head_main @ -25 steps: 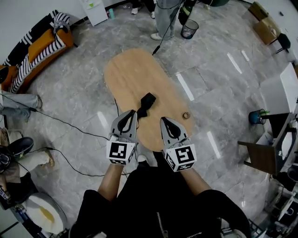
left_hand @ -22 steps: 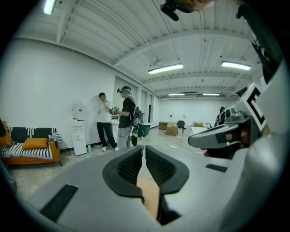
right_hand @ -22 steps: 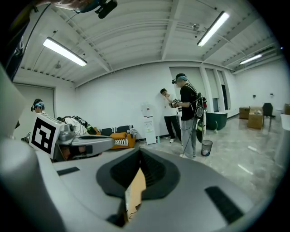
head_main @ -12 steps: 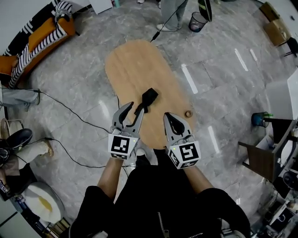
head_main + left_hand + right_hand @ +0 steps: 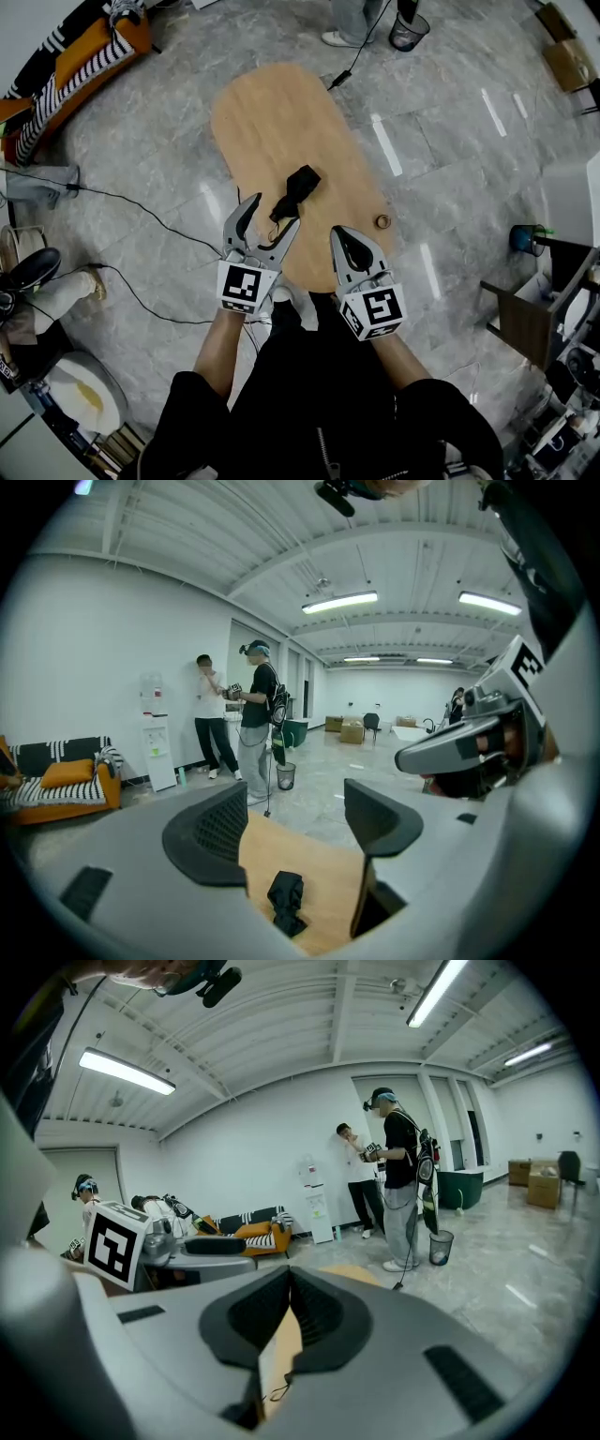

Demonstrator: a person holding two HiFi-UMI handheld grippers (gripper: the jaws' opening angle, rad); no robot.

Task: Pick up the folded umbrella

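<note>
The left hand-held gripper [image 5: 273, 212] and the right hand-held gripper [image 5: 339, 231] cover the near end of the surface [image 5: 272, 122]. 1 small round thing [image 5: 382, 221] just right of the right one is too small to tell.

- A long oval wooden table [image 5: 272, 112] stands on a grey, glossy stone floor [image 5: 150, 159], its length running from 11 o'clock to 5 o'clock in the head view.
- A black folded umbrella [image 5: 296, 187] lies flat on the table, a little toward 6 o'clock from the middle, its length pointing from 1 o'clock to 7 o'clock.
- A small brown ring [image 5: 382, 221] lies on the table at 4 o'clock, close to the edge and well apart from the umbrella.
- The half of the table toward 11 o'clock is bare wood.
</note>
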